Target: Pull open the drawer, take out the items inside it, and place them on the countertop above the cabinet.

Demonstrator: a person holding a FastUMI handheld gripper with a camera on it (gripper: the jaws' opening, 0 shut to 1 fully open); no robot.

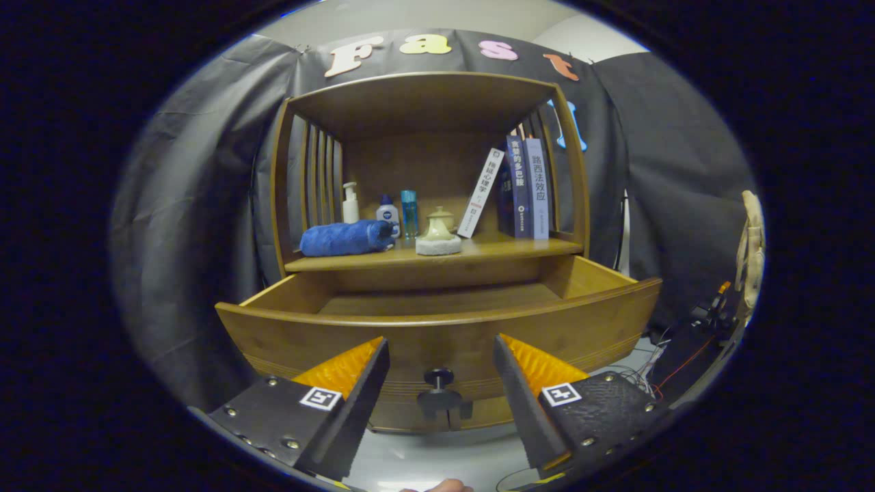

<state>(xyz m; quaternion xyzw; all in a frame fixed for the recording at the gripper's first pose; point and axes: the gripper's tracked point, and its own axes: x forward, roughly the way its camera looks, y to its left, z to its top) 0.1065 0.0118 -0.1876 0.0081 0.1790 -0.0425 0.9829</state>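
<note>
Gaping gripper (pixel 441 383): fingers spread wide, holding nothing, either side of the knob.
Knob (pixel 439 378): dark, on the drawer front, between the fingers; contact hard to judge.
Drawer (pixel 437 328): pulled open; visible floor looks bare.
Countertop (pixel 506 247): above the drawer, carries a blue rolled towel (pixel 345 238) at its left edge, a small lidded pot (pixel 438 234) mid-front.
Back: bottles (pixel 386 213), books (pixel 523 188) right.

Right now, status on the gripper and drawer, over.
Gripper open, fingers either side of the knob, not touching it. Drawer pulled out, visible floor bare. Blue roll and small pot sit on the countertop.
</note>
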